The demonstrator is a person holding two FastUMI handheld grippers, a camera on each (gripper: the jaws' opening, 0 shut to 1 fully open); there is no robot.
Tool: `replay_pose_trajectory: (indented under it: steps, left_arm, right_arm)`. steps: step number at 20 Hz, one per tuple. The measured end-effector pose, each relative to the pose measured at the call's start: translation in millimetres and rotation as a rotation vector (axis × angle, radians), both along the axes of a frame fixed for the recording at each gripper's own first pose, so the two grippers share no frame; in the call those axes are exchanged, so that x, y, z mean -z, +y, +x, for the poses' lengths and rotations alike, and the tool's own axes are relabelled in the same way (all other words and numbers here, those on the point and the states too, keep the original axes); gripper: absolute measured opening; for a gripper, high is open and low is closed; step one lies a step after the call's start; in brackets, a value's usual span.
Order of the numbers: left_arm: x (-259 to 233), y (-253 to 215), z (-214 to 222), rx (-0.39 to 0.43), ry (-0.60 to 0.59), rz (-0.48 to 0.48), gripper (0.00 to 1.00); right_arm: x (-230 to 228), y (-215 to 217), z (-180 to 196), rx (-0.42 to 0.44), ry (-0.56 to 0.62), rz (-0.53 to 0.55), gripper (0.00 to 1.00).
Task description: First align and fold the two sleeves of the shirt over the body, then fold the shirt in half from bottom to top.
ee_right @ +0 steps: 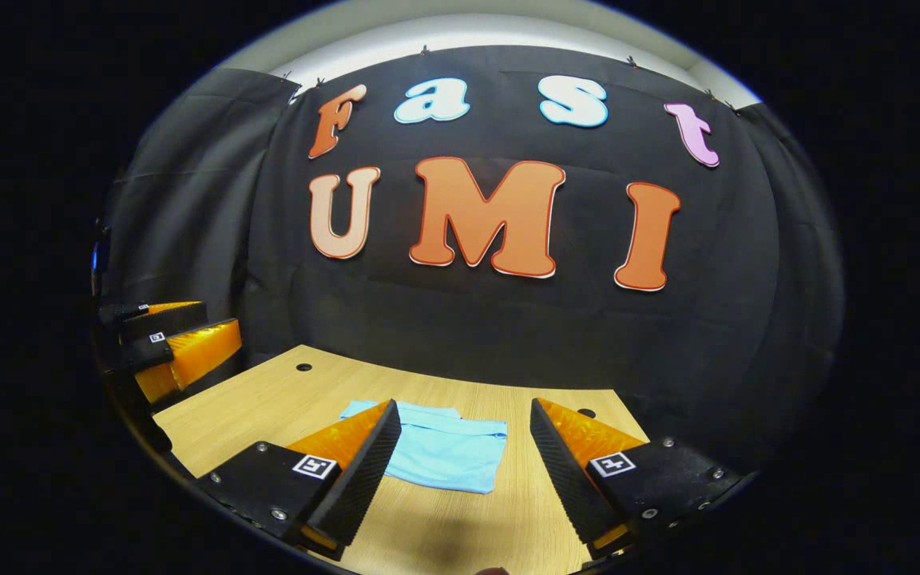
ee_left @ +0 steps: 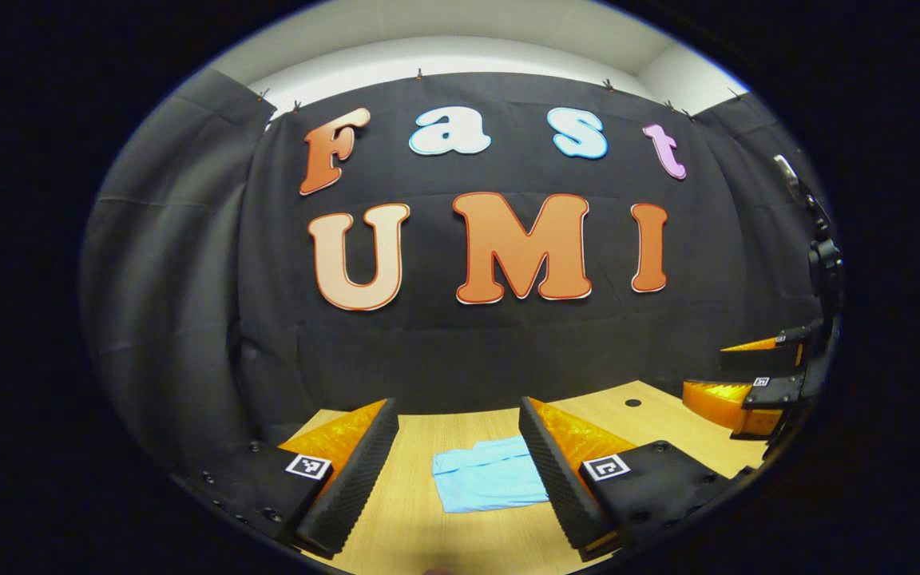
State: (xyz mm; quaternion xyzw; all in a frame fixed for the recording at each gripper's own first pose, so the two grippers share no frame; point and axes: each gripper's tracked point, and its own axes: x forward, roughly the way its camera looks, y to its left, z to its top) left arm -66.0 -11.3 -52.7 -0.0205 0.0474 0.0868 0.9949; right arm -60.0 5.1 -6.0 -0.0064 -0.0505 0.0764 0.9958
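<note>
Shirt: light-blue cloth shirt point(ee_right: 444, 451) lies as a compact rectangle on the pale wooden worktop point(ee_right: 268, 399).
Left hand-held gripper point(ee_left: 456, 455): fingers apart, raised, empty.
Right hand-held gripper point(ee_right: 464, 459): fingers apart, raised, empty.
Step judged: shirt looks folded; check edges align before finishing.

The left tool point(ee_left: 460, 471), fingers spread, hangs above the folded shirt point(ee_left: 488, 476) on the table point(ee_left: 420, 527).
</note>
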Motion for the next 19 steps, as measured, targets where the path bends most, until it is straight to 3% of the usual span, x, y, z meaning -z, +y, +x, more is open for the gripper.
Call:
replay_pose_trajectory:
  steps: [4,8,11,19]
  left_arm:
    - [-3.7,-24.2,-46.9,-0.047,0.008,0.011,0.99]
    - [-18.6,-35.9,-65.1,-0.065,-0.026,0.046,1.0]
    - [-32.1,-31.3,-63.6,-0.082,-0.071,0.078,0.99]
    - [-46.3,-18.7,-42.7,-0.018,-0.116,0.071,1.0]
  right_arm:
    - [7.4,-5.3,-33.3,-0.052,-0.025,-0.002,0.99]
    - [11.1,-18.9,-53.5,-0.053,-0.028,-0.003,0.99]
    - [6.2,-32.2,-60.5,-0.025,-0.05,0.012,0.99]
    - [-1.1,-26.8,-59.1,0.028,-0.057,0.015,0.99]
